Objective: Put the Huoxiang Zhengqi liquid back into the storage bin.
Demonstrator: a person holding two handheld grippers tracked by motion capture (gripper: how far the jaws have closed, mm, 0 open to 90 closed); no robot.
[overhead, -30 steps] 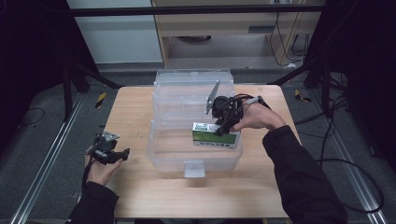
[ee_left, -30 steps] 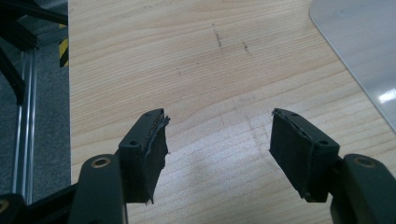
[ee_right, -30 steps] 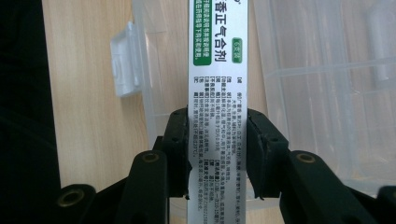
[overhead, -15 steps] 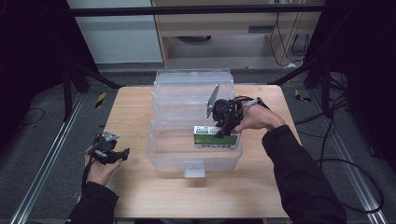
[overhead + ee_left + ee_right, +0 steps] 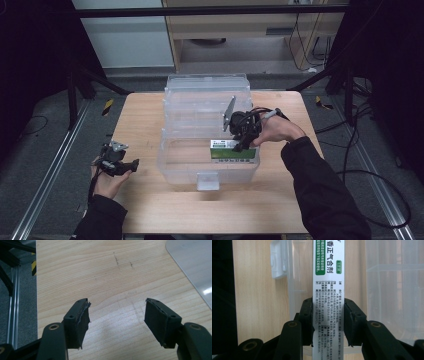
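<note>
Over the bin (image 5: 207, 150), right gripper (image 5: 243, 141) holds the box (image 5: 233, 150), jaws clamped on its two long sides. Box sits low inside the bin, against the near wall, toward the bin's right end.

High view gives the layout: clear bin mid-table (image 5: 150, 210), lid swung open behind it, latch tab on the near wall. Left gripper (image 5: 131, 166) rests on the table well left of the bin, pointing at it, jaws spread with nothing between them.

Right gripper view (image 5: 328, 322) adds what the high view can't: both pads flat against the box (image 5: 328, 290) edges, white face with green band and printed text running away from the camera. Bin wall and latch tab show through just left of the box; bin's far corner to the right.

Left gripper view (image 5: 117, 317) shows bare wood between the pads, table's left edge and a floor rail beyond it, and one rounded corner of the bin (image 5: 192, 267) at upper right, apart from the jaws.

Room: box is tight to the near wall, open bin floor behind it. Wide bare strips of table left and in front of the bin; right strip narrower, taken by the person's forearm.
</note>
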